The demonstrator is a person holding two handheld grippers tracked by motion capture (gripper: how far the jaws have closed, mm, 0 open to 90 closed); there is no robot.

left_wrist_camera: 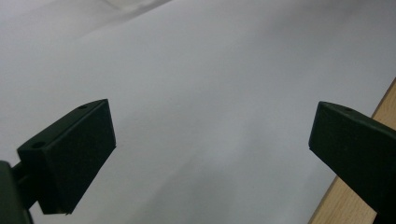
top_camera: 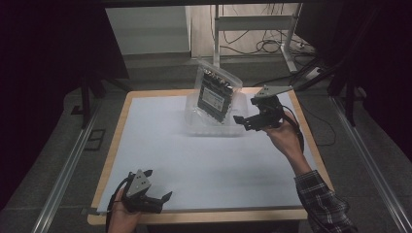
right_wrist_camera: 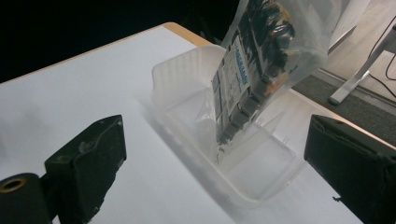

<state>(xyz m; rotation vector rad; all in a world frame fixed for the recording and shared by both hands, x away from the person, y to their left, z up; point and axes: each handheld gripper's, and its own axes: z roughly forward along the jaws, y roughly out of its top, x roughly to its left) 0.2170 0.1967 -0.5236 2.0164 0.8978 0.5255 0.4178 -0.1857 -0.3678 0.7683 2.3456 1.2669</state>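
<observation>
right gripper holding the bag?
No. The right gripper has its fingers spread wide apart, short of the clear plastic bag of dark items standing in the translucent plastic tray.

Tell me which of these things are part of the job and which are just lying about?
In the job:
- clear bag, standing in the tray
- clear plastic tray
- right tool, open beside the tray

Just there:
- left tool, open, idle
- white sheet
- floor cables
</observation>
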